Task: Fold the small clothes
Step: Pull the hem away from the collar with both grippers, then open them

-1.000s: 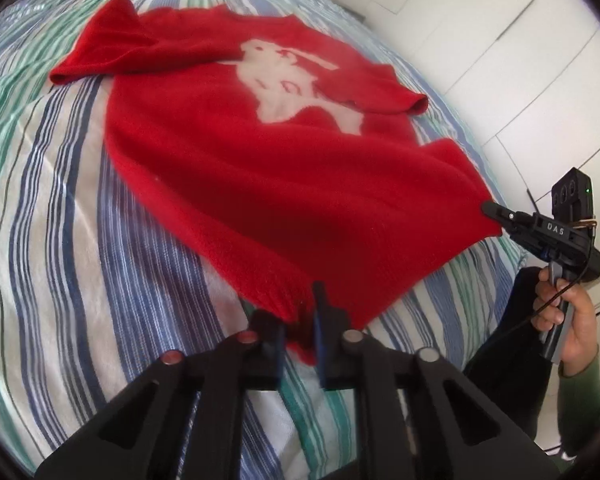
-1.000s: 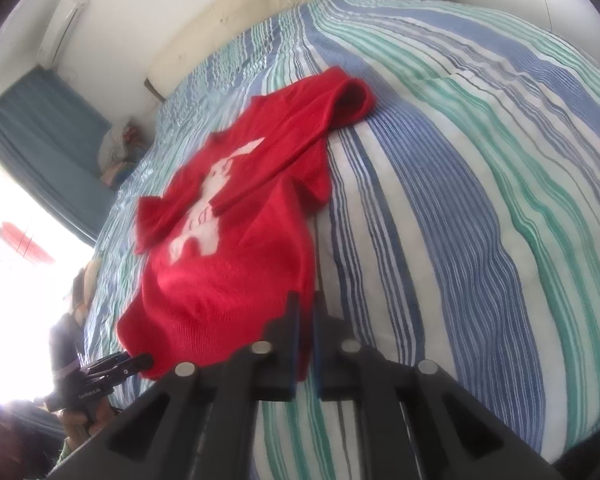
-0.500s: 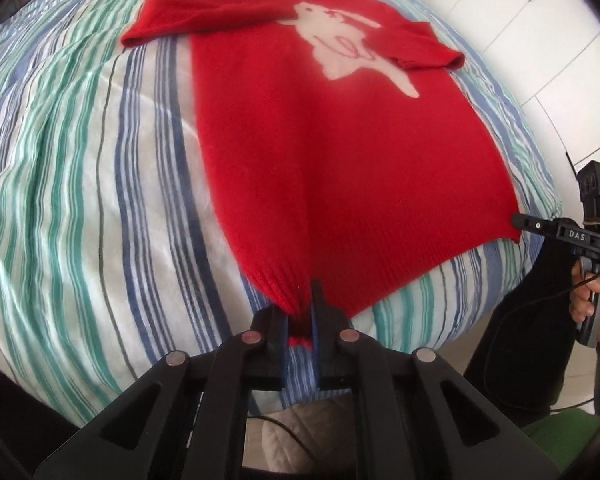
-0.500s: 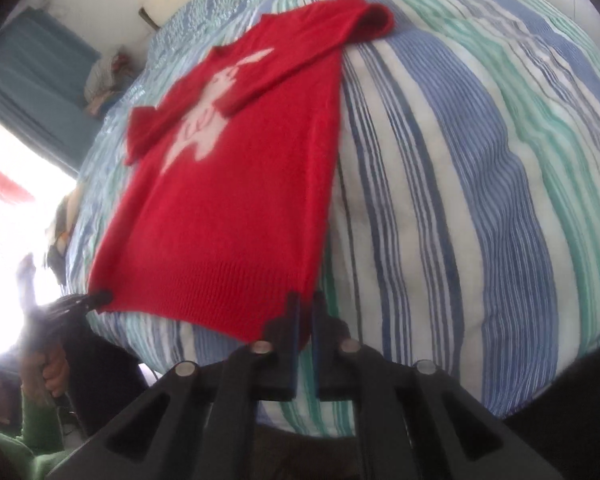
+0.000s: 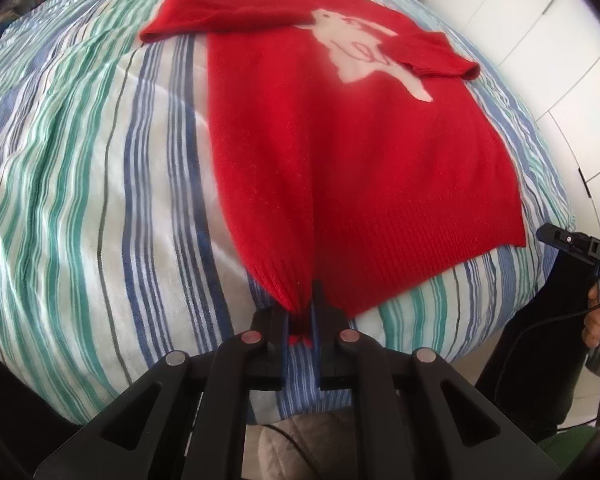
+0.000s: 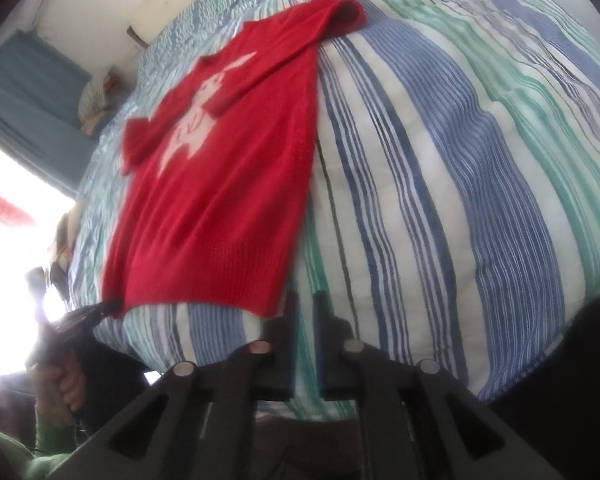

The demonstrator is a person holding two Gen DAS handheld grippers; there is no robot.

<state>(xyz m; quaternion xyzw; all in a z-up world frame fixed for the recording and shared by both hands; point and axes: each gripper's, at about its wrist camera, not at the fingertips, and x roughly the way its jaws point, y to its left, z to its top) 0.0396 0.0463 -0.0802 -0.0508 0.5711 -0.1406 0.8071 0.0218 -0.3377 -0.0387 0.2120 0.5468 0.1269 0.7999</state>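
A red sweater (image 5: 340,152) with a white animal figure lies flat on the striped bedcover (image 5: 80,160), its hem at the bed's near edge. My left gripper (image 5: 300,316) is shut on one hem corner, and the knit bunches between its fingers. The right wrist view shows the same sweater (image 6: 220,184) with my left gripper (image 6: 108,307) at its far corner. My right gripper (image 6: 305,312) is opening, with only bedcover between its fingers. The other hem corner lies just left of it. In the left wrist view the right gripper (image 5: 542,234) sits just off that corner.
White wardrobe doors (image 5: 540,20) stand to the right of the bed. A blue curtain (image 6: 28,92) and a bright window are on the far side. A hand (image 5: 596,320) with a green sleeve holds the right gripper's handle. A grey cushion (image 5: 300,440) lies below the bed edge.
The sweater was drawn toward the bed's near edge and now lies stretched flat. The right gripper's fingers have parted and let go of the hem corner. The left stays clamped.
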